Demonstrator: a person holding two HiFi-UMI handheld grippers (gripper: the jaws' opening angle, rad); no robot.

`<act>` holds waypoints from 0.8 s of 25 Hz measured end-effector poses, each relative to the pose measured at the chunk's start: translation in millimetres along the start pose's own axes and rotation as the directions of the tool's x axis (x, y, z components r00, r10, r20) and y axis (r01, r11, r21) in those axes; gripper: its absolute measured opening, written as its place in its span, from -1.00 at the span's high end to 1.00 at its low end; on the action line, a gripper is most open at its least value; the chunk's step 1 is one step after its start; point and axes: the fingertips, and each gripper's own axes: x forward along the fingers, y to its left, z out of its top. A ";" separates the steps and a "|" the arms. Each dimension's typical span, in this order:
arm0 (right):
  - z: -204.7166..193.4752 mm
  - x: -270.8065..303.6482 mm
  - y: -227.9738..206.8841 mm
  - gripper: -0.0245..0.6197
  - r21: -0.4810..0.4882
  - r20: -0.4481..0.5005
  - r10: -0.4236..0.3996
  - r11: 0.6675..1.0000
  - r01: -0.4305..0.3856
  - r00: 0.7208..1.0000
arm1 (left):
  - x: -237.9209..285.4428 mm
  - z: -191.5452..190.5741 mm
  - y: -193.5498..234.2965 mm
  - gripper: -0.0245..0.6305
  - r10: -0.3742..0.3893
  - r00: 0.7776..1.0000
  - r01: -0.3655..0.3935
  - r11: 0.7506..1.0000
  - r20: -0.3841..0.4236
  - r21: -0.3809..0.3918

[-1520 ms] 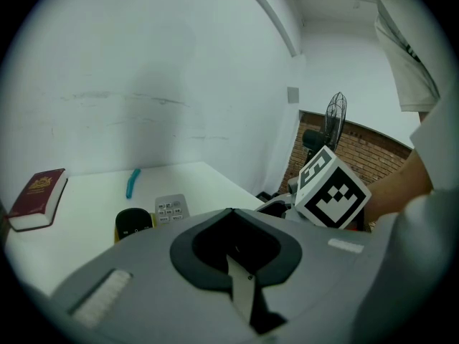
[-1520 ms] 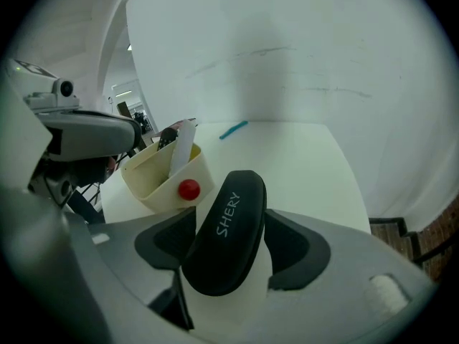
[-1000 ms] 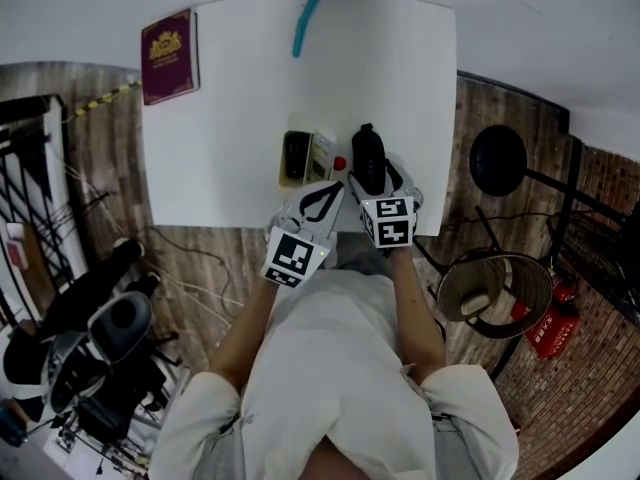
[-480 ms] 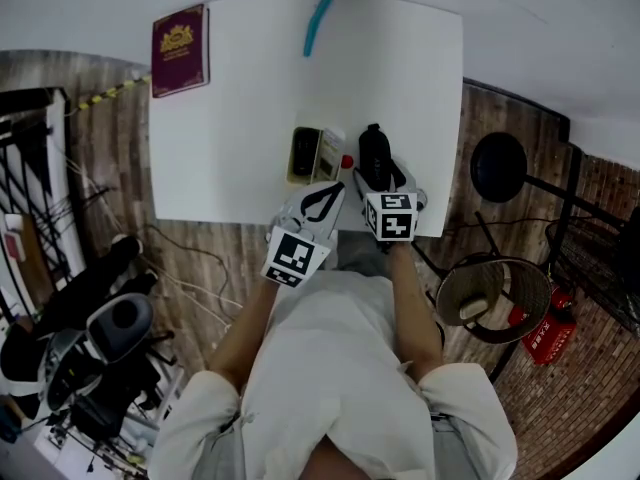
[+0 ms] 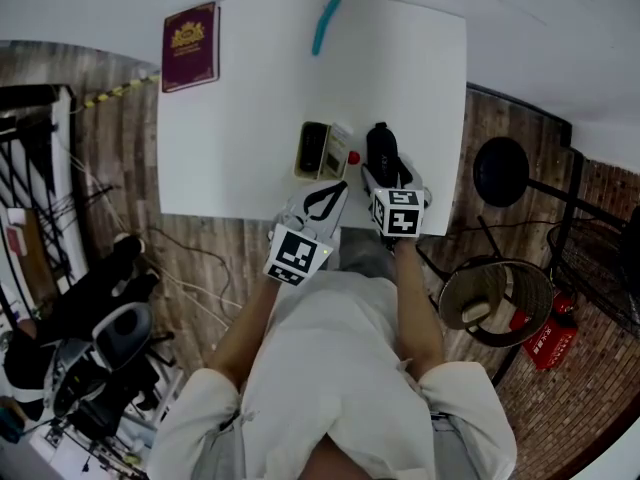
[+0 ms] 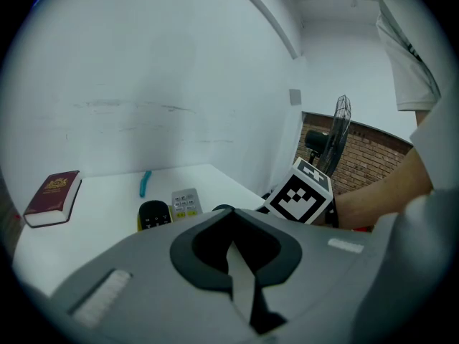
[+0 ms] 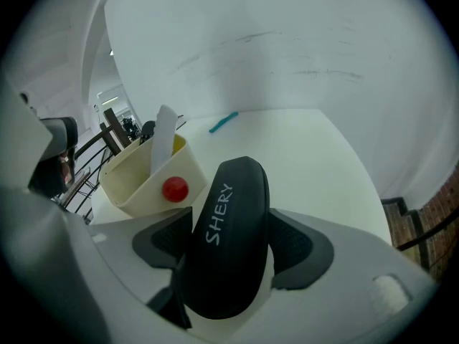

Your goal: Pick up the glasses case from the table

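White rectangular table (image 5: 250, 118): a maroon hardcover book (image 5: 190, 46) lies at its far left corner. A cream plastic organiser tray (image 5: 322, 151) stands just left of the black oval glasses case (image 7: 229, 213), near the front edge. Your right gripper (image 7: 233, 244) pinches the case between its pads; you cannot tell whether the case touches the table. Your left gripper (image 6: 231, 244) has its jaws pressed together, empty. Only its view shows the tray's black remote (image 6: 153, 215). A slim teal pen (image 5: 325, 11) lies far off. Only the right gripper view shows the tray's small red knob (image 7: 175, 188).

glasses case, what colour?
The glasses case is black, with white "SHERY" lettering along its top. The right gripper view shows it best.
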 end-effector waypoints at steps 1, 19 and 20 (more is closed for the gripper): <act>0.5 -4.7 -1.5 -0.11 0.001 0.008 -0.001 1.000 0.001 1.000 | -2.0 1.3 -2.5 0.87 0.003 1.000 -0.003 1.000 0.002 0.003; 64.6 -113.2 13.5 -0.10 -0.051 0.299 0.005 0.999 0.011 0.954 | -33.7 38.7 -5.5 0.87 0.034 0.993 -0.038 0.999 0.114 0.036; 70.1 -120.2 16.1 -0.10 -0.058 0.321 0.007 0.998 0.013 0.947 | -36.2 42.5 -3.4 0.87 0.036 0.991 -0.041 0.998 0.126 0.037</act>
